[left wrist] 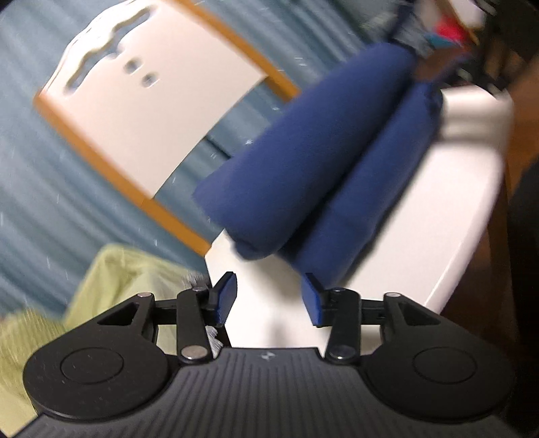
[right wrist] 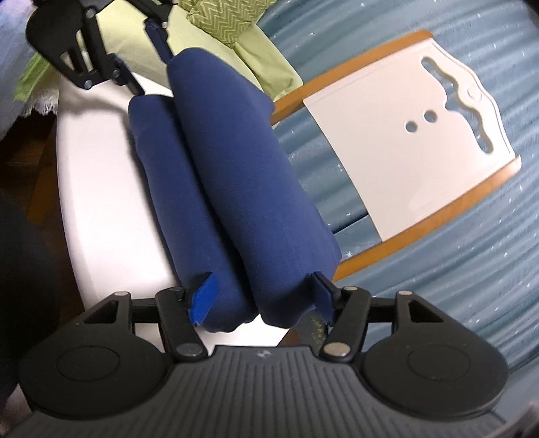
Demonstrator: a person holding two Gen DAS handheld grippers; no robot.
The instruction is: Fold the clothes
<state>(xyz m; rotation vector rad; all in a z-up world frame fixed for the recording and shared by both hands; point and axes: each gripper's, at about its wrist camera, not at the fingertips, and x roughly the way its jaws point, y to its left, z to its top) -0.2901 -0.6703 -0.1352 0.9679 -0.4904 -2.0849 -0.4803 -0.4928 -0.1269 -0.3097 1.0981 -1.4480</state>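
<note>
A dark blue garment (right wrist: 222, 168) lies folded into two long rolls on a white table (right wrist: 101, 188); it also shows in the left wrist view (left wrist: 303, 175). My right gripper (right wrist: 261, 293) is open, its fingers on either side of the garment's near end. My left gripper (left wrist: 269, 296) is open over the white table (left wrist: 438, 219), just short of the garment's other end, with its right pad touching the cloth. The left gripper also shows in the right wrist view (right wrist: 141, 67), at the far end of the garment.
A white chair back with orange-brown rails (right wrist: 404, 141) stands beside the table, before a blue-grey ribbed cover (right wrist: 471, 269). A pile of light green clothes (right wrist: 215, 30) lies past the table's far end; it also shows in the left wrist view (left wrist: 111, 279).
</note>
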